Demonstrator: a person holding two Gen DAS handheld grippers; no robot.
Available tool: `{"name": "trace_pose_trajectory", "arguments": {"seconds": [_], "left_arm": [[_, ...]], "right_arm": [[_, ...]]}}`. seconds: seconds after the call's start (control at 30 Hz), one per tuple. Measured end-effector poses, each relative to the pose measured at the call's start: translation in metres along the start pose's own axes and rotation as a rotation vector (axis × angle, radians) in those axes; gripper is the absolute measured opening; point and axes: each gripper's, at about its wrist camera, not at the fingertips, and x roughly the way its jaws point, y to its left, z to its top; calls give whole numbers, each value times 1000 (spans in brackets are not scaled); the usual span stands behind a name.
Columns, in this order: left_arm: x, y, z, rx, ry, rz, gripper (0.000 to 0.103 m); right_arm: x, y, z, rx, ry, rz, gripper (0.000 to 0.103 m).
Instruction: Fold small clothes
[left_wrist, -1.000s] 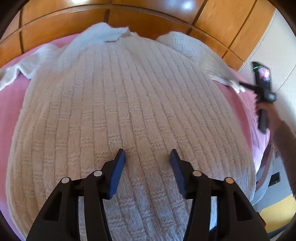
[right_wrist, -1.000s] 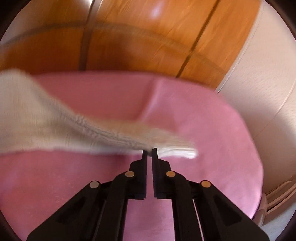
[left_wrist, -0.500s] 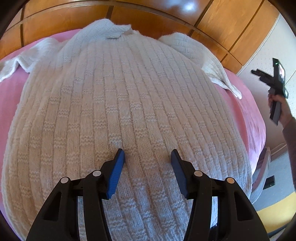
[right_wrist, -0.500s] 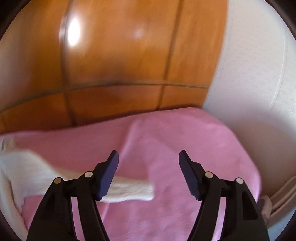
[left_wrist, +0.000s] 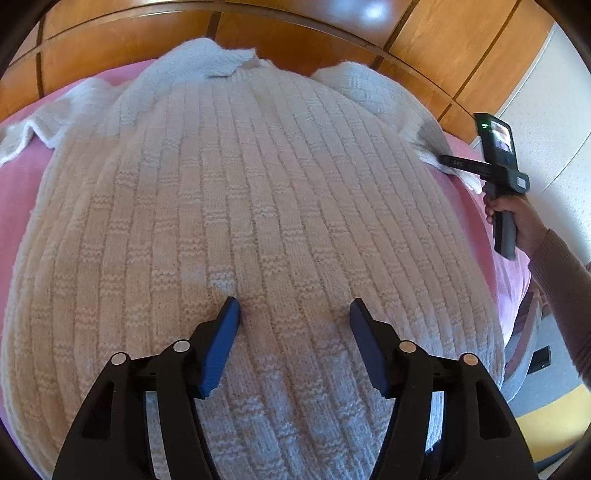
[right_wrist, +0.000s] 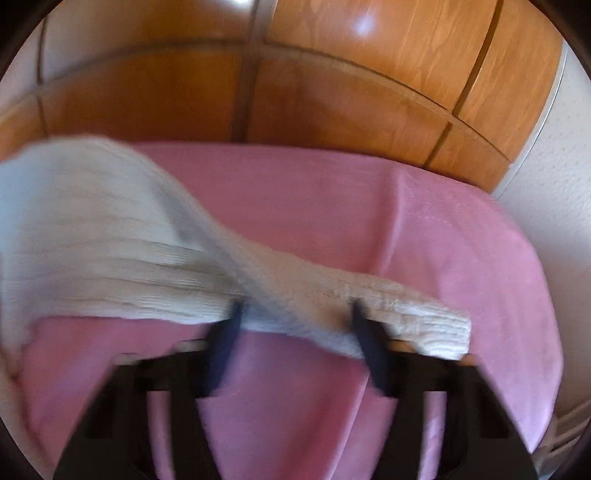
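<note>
The sweater (left_wrist: 258, 206) lies spread on the bedcover (right_wrist: 332, 206), its sleeve (right_wrist: 332, 295) stretching right, panelling (right_wrist: 332, 85) behind.

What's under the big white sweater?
A pink blanket lies under the sweater, showing along both sides. What lies beneath the blanket is covered, so it cannot be seen.

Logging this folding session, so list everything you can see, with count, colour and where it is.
Sweater: one, cream knit, spread flat on the cover.
Sweater sleeve: one, cream, stretched over the cover on the right.
Cover: one, pink, under the sweater.
Wood panelling: orange-brown, behind the cover.
Wall: white, far right.
Left gripper: black, blue pads, over the sweater's body, jaws opening, nothing gripped.
Right gripper: black, jaws closing, sleeve between them.
Hand: one, on the right gripper's handle.
</note>
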Motion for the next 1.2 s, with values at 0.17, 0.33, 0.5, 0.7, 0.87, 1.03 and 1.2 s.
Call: {"name": "trace_pose_trajectory", "arguments": {"seconds": [0.17, 0.33, 0.5, 0.7, 0.87, 1.03, 1.2], "left_arm": [[-1, 1, 0, 6, 3, -9, 62], [-3, 8, 2, -11, 19, -51, 62], [-2, 14, 5, -31, 23, -66, 62], [-9, 15, 4, -17, 10, -47, 62], [-20, 25, 1, -45, -12, -33, 62], [-36, 41, -4, -85, -54, 0, 62], [-54, 61, -19, -126, -92, 83, 62]], "right_arm": [[-30, -33, 22, 27, -116, -153, 6], [-54, -71, 49, 23, -176, -320, 5], [-10, -88, 77, 41, -38, -346, 7], [-17, -74, 62, 197, -71, -165, 65], [-76, -36, -11, 215, -18, 269, 68], [-111, 23, -115, 192, 272, 756, 67], [-146, 47, -164, 212, 286, 803, 63]]}}
